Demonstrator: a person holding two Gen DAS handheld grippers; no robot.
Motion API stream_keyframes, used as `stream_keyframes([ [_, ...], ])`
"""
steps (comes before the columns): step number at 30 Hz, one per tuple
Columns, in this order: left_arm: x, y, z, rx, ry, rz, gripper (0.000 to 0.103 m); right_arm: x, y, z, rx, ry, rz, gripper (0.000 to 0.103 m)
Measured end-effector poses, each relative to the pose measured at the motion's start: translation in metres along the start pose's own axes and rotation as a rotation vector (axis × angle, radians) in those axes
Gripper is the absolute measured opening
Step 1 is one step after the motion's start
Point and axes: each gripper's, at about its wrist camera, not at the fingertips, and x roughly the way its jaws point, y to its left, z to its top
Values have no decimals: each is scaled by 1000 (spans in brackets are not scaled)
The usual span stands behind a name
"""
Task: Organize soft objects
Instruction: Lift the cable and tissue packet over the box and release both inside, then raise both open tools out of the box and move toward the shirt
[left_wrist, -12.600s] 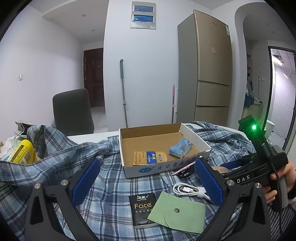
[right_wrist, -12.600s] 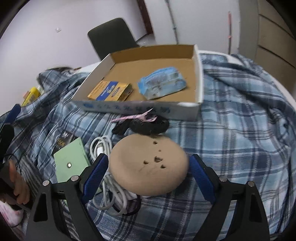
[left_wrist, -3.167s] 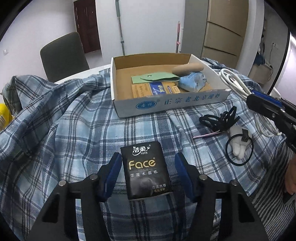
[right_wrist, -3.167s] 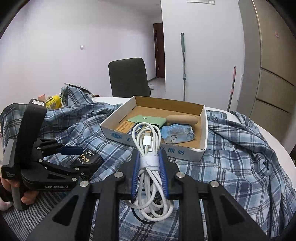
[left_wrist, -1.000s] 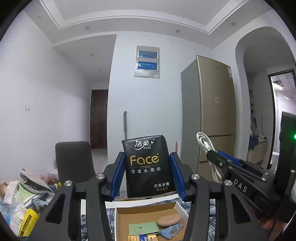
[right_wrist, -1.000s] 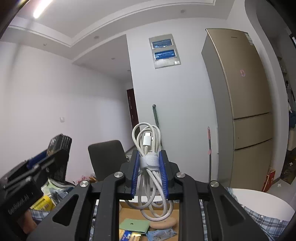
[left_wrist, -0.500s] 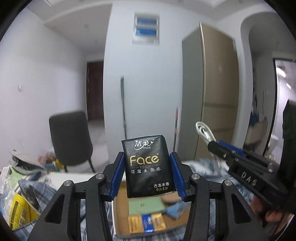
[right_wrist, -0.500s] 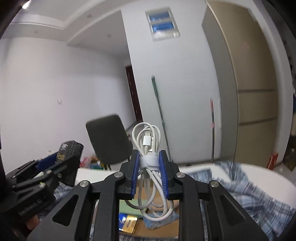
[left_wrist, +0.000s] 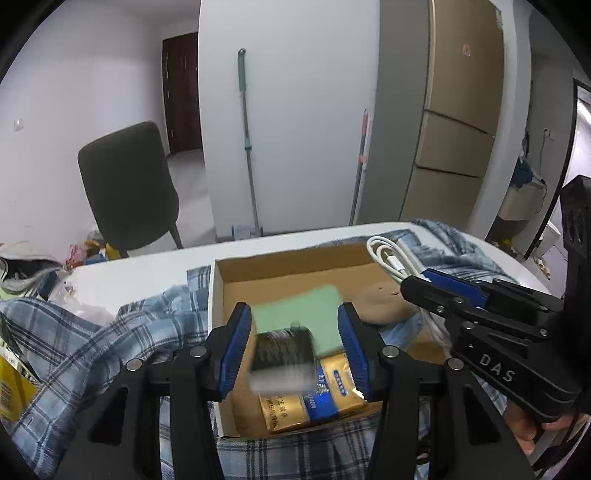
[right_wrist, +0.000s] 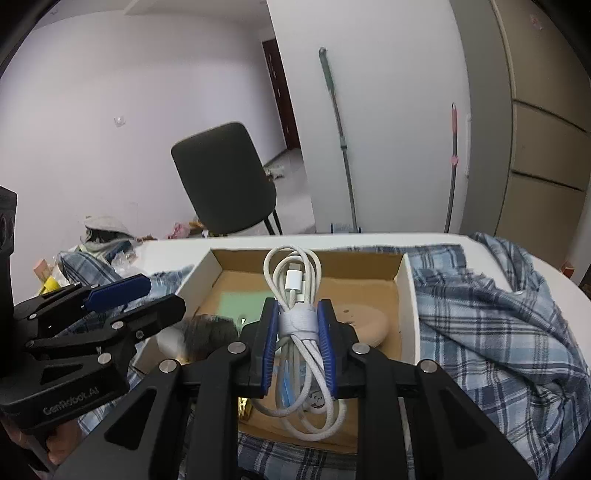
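Black tissue pack (left_wrist: 282, 356) is now dropping blurred from half-open left tongs (left_wrist: 295, 349) into the cardboard box (left_wrist: 218, 332), while right tongs (right_wrist: 298, 345), at 3 o'clock, are clamping the white cable (right_wrist: 295, 291).

Cardboard box (left_wrist: 295, 266) rests on plaid cloth (left_wrist: 110, 343).

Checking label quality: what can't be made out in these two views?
1. Left wrist view: the tissue pack is motion-blurred; print unreadable, contact with the box unclear.
2. Right wrist view: the cable and right gripper hide the box's middle contents.
3. Left wrist view: the hand holding the right gripper is cut off by the frame edge.
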Motion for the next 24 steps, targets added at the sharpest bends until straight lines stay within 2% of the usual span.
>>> stream_keyframes([
  [5, 9, 13, -17, -19, 31, 17, 51, 12, -2, -2, 5, 41, 5, 20],
  [7, 7, 14, -19, -22, 32, 20, 61, 14, -2, -3, 7, 54, 9, 20],
  [9, 6, 16, -20, -23, 29, 26, 84, 15, -2, -3, 4, 57, 1, 22],
  [10, 5, 16, -20, -24, 28, 29, 87, 15, -2, -3, 4, 57, -8, 23],
  [11, 4, 16, -20, -25, 24, 35, 88, 15, -2, -3, 6, 56, -20, 27],
  [12, 3, 16, -20, -26, 17, 48, 88, 14, -3, -2, 8, 52, -31, 41],
  [14, 0, 17, -19, -30, -3, 72, 88, 11, -5, -1, 13, 31, -50, 60],
  [18, -5, 25, -16, -70, -13, 58, 88, -1, -7, 6, 16, -12, -65, 60],
  [24, -39, 28, -9, -101, -150, 73, 88, -40, 0, 25, -6, -112, -71, 60],
])
